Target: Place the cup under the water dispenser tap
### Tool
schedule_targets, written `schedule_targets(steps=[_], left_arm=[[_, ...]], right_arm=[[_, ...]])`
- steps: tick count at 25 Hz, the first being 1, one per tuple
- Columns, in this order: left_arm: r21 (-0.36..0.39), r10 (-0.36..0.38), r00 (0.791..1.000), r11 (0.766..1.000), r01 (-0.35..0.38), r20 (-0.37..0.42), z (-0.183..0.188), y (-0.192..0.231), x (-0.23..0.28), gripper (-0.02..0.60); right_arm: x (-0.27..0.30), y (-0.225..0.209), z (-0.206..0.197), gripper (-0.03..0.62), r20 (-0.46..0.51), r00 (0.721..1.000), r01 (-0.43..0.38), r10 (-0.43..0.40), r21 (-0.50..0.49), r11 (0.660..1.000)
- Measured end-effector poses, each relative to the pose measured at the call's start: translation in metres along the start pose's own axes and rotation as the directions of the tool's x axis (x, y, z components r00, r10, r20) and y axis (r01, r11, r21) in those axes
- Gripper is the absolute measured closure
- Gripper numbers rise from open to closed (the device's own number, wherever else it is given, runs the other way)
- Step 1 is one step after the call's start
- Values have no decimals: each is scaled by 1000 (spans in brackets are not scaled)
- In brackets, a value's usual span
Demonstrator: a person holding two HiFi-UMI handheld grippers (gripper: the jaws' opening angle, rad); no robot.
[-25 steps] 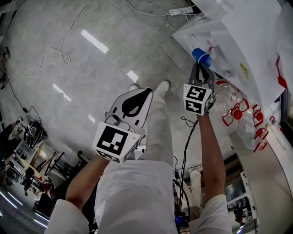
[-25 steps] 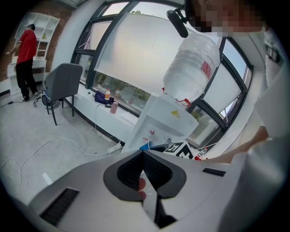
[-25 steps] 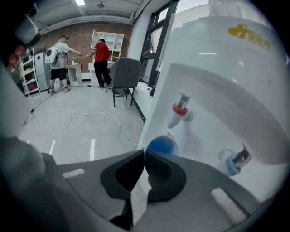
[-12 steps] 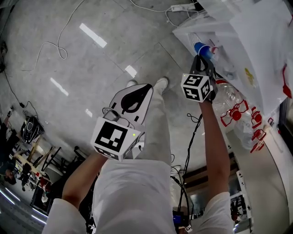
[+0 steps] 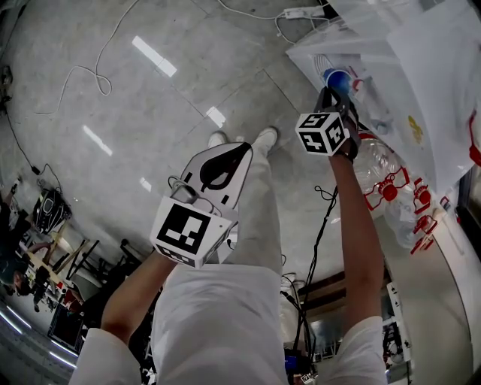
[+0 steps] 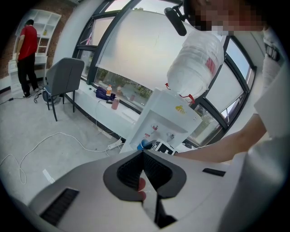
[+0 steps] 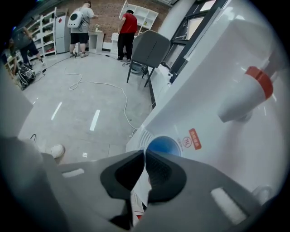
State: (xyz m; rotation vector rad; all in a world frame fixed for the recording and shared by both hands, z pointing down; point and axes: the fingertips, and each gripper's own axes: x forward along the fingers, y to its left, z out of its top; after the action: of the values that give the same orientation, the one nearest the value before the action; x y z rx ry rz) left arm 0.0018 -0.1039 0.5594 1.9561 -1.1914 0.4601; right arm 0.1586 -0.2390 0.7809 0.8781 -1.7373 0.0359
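A blue cup [image 5: 337, 77] hangs at the tip of my right gripper [image 5: 329, 94], whose jaws are shut on its rim. In the right gripper view the blue cup [image 7: 161, 146] sits just past the pinched jaws of the right gripper [image 7: 145, 154], against the white water dispenser [image 7: 213, 77] and below its red-tipped tap [image 7: 254, 86]. My left gripper [image 5: 225, 162] is held back over the floor, shut with nothing in it. The left gripper view shows the left gripper [image 6: 143, 154] with its jaws together, and the dispenser [image 6: 167, 120] and cup [image 6: 143, 144] beyond them.
A clear water bottle [image 6: 195, 63] tops the dispenser. A white cable [image 5: 90, 71] and a power strip [image 5: 301, 13] lie on the grey floor. The person's shoes [image 5: 267, 137] stand near the dispenser. A grey chair [image 7: 147, 52] and people [image 7: 127, 27] are farther off.
The right gripper has carried the cup closer in against the dispenser's front and has rolled. The left gripper has stayed where it was.
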Motion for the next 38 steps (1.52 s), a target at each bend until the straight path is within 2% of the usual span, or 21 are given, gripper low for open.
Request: schedule_targets(steps=[9, 13, 20, 25, 31, 38], left_arm=[[-2, 3, 1000, 1000, -3, -10, -4, -2, -1, 575], [3, -2, 1000, 1000, 2, -3, -4, -1, -2, 575], [14, -1, 1000, 1000, 1, 4, -4, -2, -12, 575], [28, -23, 1000, 999, 23, 17, -6, -7, -20, 575], [66, -40, 999, 997, 38, 26, -1, -13, -35, 575], [90, -48, 998, 995, 45, 40, 7, -15, -56, 575]], right_arm=[[4, 2, -3, 551, -12, 1000, 5, -5, -23, 1000], [4, 3, -5, 511, -19, 1000, -4, 4, 24, 1000], [-6, 0, -2, 480, 2, 1000, 11, -12, 57, 998], [-21, -1, 4, 480, 22, 999, 28, -30, 100, 995], [-48, 1, 11, 480, 63, 998, 10, -19, 131, 991], [-81, 0, 18, 549, 91, 995, 21, -34, 145, 989]])
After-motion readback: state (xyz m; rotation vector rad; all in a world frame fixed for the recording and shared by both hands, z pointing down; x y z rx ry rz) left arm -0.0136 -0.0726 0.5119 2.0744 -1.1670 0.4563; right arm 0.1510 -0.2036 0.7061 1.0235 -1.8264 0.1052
